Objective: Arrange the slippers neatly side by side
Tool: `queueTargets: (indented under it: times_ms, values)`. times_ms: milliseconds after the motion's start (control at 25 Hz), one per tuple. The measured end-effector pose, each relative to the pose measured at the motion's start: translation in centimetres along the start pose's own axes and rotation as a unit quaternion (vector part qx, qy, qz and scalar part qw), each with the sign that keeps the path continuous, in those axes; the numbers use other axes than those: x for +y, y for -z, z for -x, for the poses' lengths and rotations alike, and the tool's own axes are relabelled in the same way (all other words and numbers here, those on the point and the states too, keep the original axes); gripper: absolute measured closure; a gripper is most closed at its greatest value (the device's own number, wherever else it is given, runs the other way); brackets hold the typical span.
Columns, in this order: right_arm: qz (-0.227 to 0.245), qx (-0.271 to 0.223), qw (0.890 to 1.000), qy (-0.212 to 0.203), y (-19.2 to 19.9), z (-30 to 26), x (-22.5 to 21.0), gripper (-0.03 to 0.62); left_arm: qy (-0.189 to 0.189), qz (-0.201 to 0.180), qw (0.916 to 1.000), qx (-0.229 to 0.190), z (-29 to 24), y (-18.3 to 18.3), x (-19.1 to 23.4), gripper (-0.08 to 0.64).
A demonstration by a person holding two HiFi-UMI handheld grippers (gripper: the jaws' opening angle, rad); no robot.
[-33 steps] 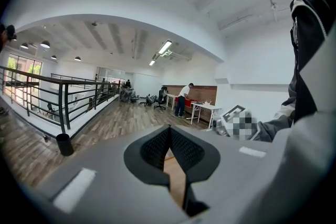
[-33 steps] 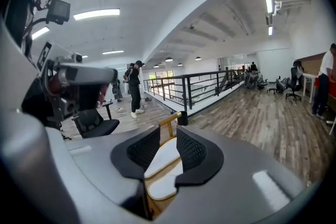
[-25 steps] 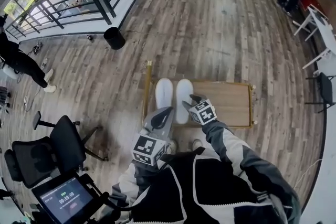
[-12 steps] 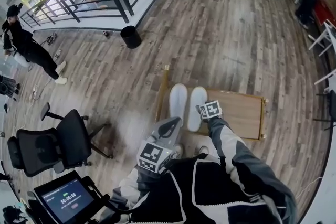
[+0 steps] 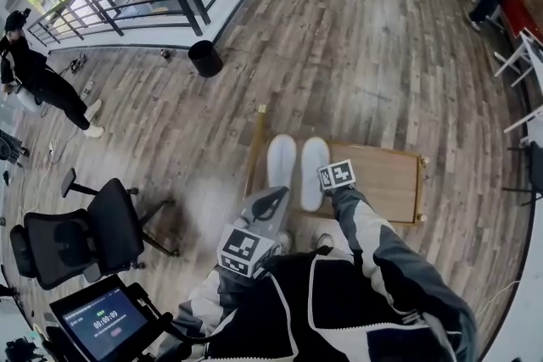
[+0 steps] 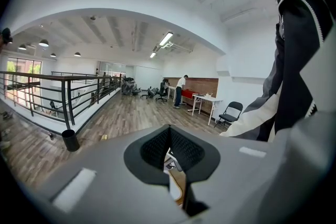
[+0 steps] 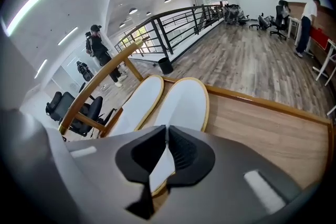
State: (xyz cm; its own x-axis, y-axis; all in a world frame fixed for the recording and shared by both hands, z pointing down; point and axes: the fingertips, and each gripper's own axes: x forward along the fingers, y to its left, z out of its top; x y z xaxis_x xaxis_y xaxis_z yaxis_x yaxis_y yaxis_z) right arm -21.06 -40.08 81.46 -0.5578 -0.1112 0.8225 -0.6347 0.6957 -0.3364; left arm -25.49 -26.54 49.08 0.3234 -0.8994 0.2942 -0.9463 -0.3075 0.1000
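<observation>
**Pair on the low light-wood bench (image 5: pixel 382 175).** The white fabric slipper with tan piping nearer the rail (image 5: pixel 281 165) and its matching white slipper (image 5: pixel 315 171) lie flat and parallel. They sit just beside one another at the bench's left end, long axes pointing away from you.

**Handling.** Judge them light, soft and limp. The thin, flat sole will likely bend if lifted by one end and slide readily on the smooth wood. If any trimming of the line is needed, take hold at the piped near edge or side rim, where the pads can meet a thin lip.

**Grippers.** Your right hand-held gripper (image 7: pixel 167 136) hangs over the near end of the matching white slipper, its jaws closing and all but met, with nothing between them. Your left hand-held gripper (image 6: pixel 169 136) is clenched on nothing and held near your body, off the bench.

**Edges and room.** A raised wooden rail (image 7: pixel 97 84) stands close beside the outer slipper, so leftward room is tight. A wooden lip (image 7: pixel 262 105) borders the far side. The bare wood to the right is open for nudging.
</observation>
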Motion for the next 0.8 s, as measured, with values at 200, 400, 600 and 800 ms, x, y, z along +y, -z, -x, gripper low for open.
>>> queueTargets:
  times_ms: [200, 400, 600, 800]
  values:
    - [0.003, -0.042, 0.999, -0.007, -1.4, 3.4, -0.5, 0.574, 0.015, -0.004, 0.9999, -0.006, -1.5, -0.6, -0.7, 0.549]
    - [-0.011, -0.119, 0.993, -0.022, -2.9, 8.9, -1.0, 0.574, 0.039, 0.006, 0.9992, -0.001, -3.2, -0.4, -1.8, 0.549]
    - [0.004, -0.233, 0.972, -0.042, -4.5, 16.1, -0.6, 0.574, 0.067, 0.000, 0.9977, -0.010, -5.6, -1.0, -3.2, 0.549]
    - [0.065, -0.326, 0.942, -0.039, -4.5, 25.6, 2.0, 0.574, 0.088, -0.001, 0.9959, -0.018, -7.0, -2.3, -4.3, 0.549]
